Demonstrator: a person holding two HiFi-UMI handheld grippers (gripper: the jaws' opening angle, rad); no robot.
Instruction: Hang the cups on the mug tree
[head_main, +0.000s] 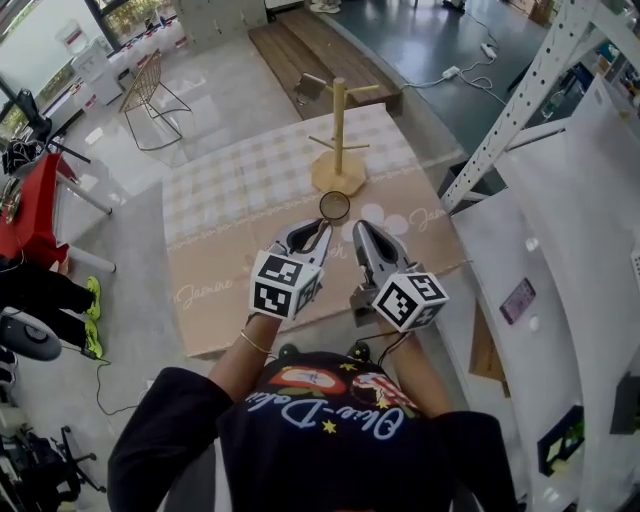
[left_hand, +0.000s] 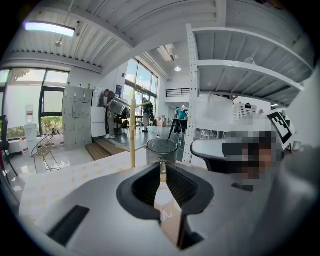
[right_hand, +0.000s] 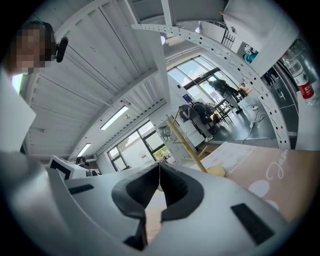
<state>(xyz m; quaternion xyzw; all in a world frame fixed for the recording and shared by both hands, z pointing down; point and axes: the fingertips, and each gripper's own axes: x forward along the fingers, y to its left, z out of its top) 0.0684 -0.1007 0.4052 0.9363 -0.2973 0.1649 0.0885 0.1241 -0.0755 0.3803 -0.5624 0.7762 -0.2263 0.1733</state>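
Nearest to me, my right gripper (head_main: 362, 232) is sitting clenched on nothing, tips pressed together. Just beside it, my left gripper (head_main: 322, 228) is pinching the handle of the clear glass cup (head_main: 335, 206) over the middle of the surface (head_main: 230, 200). Just beyond the cup, the wooden mug tree (head_main: 338, 140) is standing upright near the far edge, a grey cup (head_main: 311, 88) hanging from its upper left peg and its other pegs showing free. Open cloth is lying to the tree's left, while the white rack (head_main: 530, 90) is crowding the surface's right edge.
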